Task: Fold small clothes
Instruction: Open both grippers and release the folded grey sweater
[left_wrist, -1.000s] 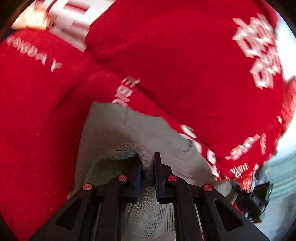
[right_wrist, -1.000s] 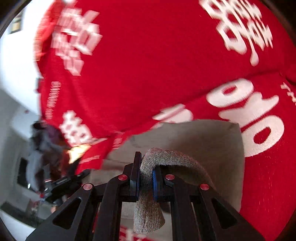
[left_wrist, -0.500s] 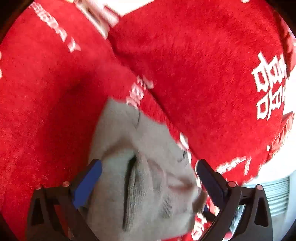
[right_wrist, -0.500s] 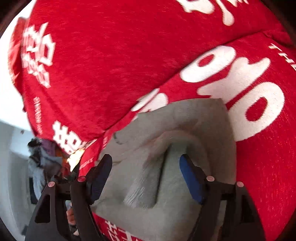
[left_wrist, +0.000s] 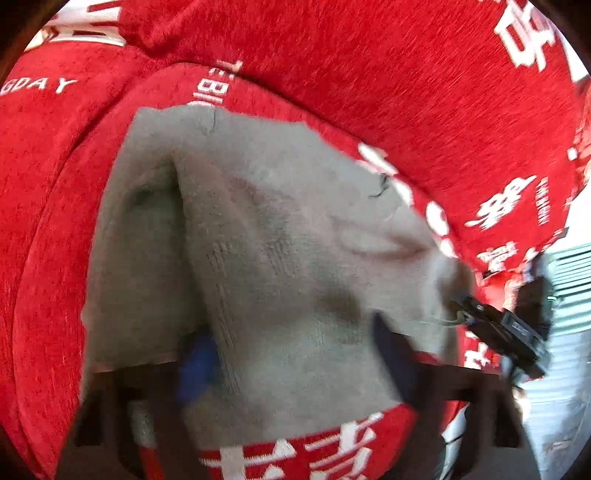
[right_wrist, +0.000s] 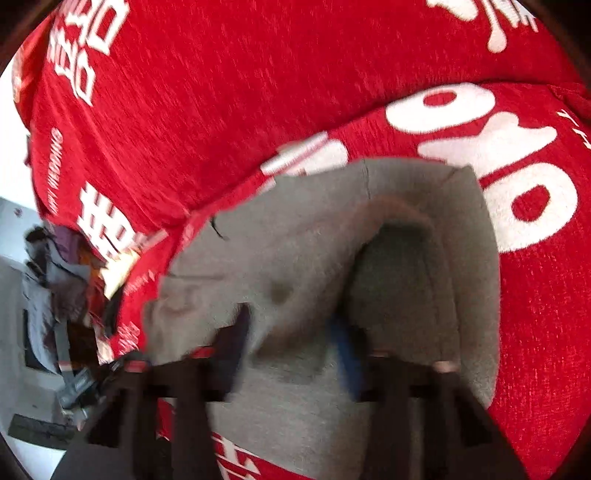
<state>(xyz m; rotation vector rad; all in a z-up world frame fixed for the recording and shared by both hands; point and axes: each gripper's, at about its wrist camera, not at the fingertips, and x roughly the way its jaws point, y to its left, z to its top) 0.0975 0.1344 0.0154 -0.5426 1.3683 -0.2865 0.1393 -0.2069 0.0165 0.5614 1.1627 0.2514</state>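
Observation:
A grey knit garment (left_wrist: 280, 229) lies folded over itself on a red cloth (left_wrist: 406, 92) with white lettering. My left gripper (left_wrist: 291, 360) hovers low over its near edge. Its jaws are closing, with a raised fold of the knit between the blurred fingers and gaps still showing. In the right wrist view the same grey garment (right_wrist: 303, 251) fills the middle. My right gripper (right_wrist: 291, 341) is over its near part, jaws closing around a soft ridge, its pads apart. The right gripper (left_wrist: 498, 332) also shows at the garment's right corner in the left view.
The red cloth (right_wrist: 258, 92) rises into a padded bulge behind the garment. Its edge falls away at the right of the left view, beside a pale slatted surface (left_wrist: 569, 273). A heap of dark clothes (right_wrist: 48, 266) sits beyond the cloth's left edge.
A second ago both grippers were shut on the grey knit. They opened wide and let it drop flat. Now both sets of jaws stand narrower and closer to the garment.

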